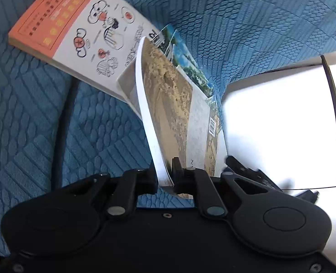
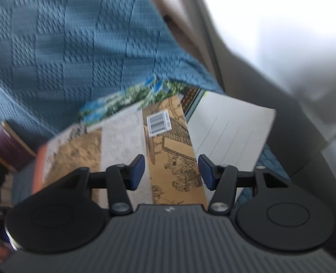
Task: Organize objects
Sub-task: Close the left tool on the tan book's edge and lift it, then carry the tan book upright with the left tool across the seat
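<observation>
Closest to the left wrist camera, the left tool (image 1: 165, 177) points downward and its two black fingers are closed on the near edge of a thin booklet (image 1: 168, 104) with a sandy brown picture. The booklet stands almost on its edge, tilted, and rises away from the fingers.

Just behind it, the right wrist camera shows the right tool (image 2: 171, 173) also pointing down, with its blue pads half apart. It holds nothing; the booklet's cover (image 2: 165, 150), with a barcode label, lies below the gap.

I count three flat printed things near the booklet: a white lined card (image 2: 231, 134), a card with a blue and green photo (image 1: 188, 61), and farther away an orange and white book (image 1: 74, 29) lying flat. All rest on a blue quilted cover (image 1: 43, 118). The right view is blurred, and a dark purple object (image 2: 11, 147) at its left edge is hard to identify.
</observation>
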Available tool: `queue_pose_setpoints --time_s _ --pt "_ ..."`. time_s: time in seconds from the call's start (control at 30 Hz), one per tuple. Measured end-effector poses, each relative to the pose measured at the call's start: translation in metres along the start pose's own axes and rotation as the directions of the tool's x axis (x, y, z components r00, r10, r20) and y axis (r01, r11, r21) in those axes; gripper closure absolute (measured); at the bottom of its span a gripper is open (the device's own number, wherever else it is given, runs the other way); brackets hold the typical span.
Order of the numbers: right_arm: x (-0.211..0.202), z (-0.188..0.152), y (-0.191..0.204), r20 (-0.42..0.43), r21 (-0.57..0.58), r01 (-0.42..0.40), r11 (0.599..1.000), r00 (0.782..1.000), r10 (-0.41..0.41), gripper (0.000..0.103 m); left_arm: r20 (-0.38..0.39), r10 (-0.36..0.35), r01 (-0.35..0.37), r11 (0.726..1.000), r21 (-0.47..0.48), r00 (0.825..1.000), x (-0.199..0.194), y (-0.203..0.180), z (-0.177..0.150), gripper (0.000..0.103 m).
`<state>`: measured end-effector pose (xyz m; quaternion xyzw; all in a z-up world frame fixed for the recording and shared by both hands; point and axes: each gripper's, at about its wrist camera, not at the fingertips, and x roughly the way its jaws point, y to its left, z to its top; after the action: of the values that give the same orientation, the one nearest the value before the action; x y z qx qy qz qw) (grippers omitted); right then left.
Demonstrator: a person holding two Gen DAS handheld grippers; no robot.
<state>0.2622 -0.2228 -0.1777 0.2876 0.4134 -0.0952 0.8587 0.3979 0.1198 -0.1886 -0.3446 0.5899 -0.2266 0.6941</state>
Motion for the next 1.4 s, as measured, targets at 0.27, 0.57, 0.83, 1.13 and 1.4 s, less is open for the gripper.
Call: queue_pose_setpoints --time_s 0.27,0.57,0.83,1.13,1.4 --pt "-0.044 -0.047 0.009 -0.032 0.371 -0.155 0.916 0.983 0.179 0.039 0.023 -0.001 0.001 1.0 0.003 1.0 -0.008 -0.009 -0.016 0.093" --pt "-0.006 -0.106 0.02 -0.117 0.703 -0.204 0.681 0.912 0.393 0.039 0.025 0.013 -0.013 1.0 0.012 1.0 -0.022 -0.016 -0.032 0.093" --pt "0.006 -0.091 0.025 -0.045 0.706 -0.22 0.673 0.934 0.353 0.039 0.017 0.0 -0.001 1.0 0.012 1.0 -0.03 -0.024 -0.052 0.092" --pt "-0.009 -0.089 0.036 -0.005 0.686 -0.166 0.709 0.973 0.233 0.052 -0.033 -0.037 0.038 0.999 0.031 0.999 -0.033 -0.04 -0.079 0.091" --pt "-0.031 -0.085 0.014 0.016 0.61 -0.067 0.789 0.997 0.072 0.08 -0.092 -0.115 0.115 0.993 -0.01 0.989 -0.026 -0.04 -0.088 0.087"
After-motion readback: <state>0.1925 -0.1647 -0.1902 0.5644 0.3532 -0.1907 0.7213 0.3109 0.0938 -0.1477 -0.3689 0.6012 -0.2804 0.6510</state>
